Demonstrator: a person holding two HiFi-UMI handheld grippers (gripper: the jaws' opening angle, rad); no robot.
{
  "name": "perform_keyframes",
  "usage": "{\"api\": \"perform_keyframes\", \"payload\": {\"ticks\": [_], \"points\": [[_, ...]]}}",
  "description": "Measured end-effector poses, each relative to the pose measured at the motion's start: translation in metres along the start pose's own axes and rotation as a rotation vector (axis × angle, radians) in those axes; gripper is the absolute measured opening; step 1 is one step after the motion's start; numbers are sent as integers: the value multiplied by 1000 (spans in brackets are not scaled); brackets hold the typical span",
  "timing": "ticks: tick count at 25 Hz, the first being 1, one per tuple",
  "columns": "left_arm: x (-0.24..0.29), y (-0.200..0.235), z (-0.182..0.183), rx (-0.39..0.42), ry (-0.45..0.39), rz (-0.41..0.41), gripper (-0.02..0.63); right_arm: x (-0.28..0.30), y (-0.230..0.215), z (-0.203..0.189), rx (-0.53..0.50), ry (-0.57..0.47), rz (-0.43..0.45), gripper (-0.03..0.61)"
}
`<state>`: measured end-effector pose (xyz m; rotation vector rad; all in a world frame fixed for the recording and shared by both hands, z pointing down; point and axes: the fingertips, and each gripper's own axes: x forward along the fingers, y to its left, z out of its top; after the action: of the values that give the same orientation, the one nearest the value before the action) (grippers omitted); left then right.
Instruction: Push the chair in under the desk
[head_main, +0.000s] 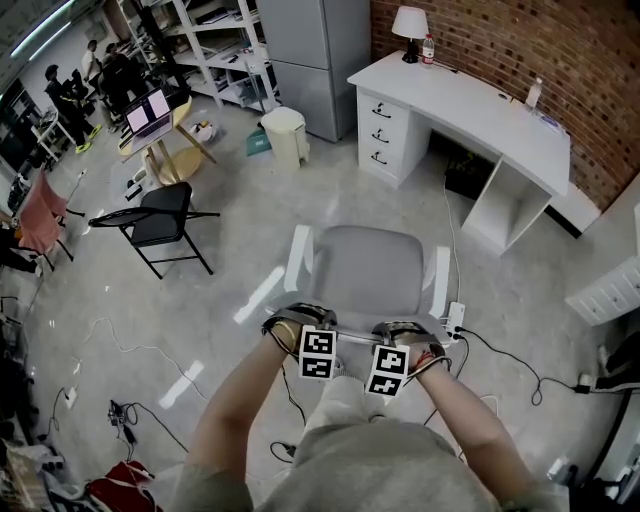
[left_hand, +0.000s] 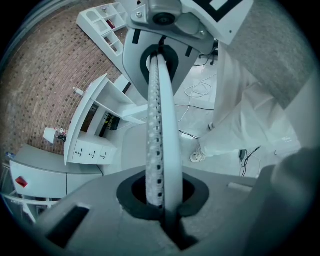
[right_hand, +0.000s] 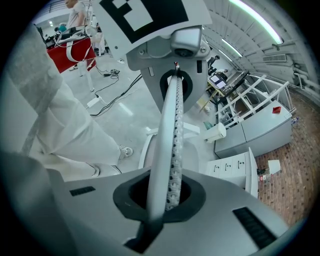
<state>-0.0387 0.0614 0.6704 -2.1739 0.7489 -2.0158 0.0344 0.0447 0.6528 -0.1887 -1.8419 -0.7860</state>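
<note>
The only markings that read are the black-and-white square patterns on each gripper's cube. Print on the red-labelled bottle (head_main: 428, 48), beside the white-shaded table lamp (head_main: 409, 22) at the desk's far end, is too small to make out.

The floor (head_main: 240, 260) is pale grey polished concrete, with a red brick wall (head_main: 520, 45) across the upper right of the head view. The long white desk (head_main: 470, 105), with a three-drawer block at its left end, stands against that wall. A dark box with cables sits inside its kneehole.

The office chair (head_main: 368, 262), with a grey padded seat, white armrests and a white-framed perforated backrest, stands at frame centre, well apart from the desk. The left gripper (head_main: 318, 345) and right gripper (head_main: 388, 362) sit side by side on the top edge of the backrest. In each gripper view that edge runs straight through the jaws, which are clamped narrow on it.

Bare floor lies between chair and desk. A white power strip (head_main: 455, 320) lies just beside the chair's right armrest, and a thin cable runs from it toward the desk. A white lidded bin (head_main: 284, 135) and a tall grey cabinet (head_main: 315, 50) stand in the upper middle. A black folding chair (head_main: 160, 220) stands at left, and a low white drawer unit (head_main: 610, 290) is at the right edge.
</note>
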Motion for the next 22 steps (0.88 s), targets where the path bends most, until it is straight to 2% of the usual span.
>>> {"api": "perform_keyframes", "payload": {"ticks": [22], "points": [[10,41,-27,20,-5,1,12,21,-44,10,11,14,-16,11]]}}
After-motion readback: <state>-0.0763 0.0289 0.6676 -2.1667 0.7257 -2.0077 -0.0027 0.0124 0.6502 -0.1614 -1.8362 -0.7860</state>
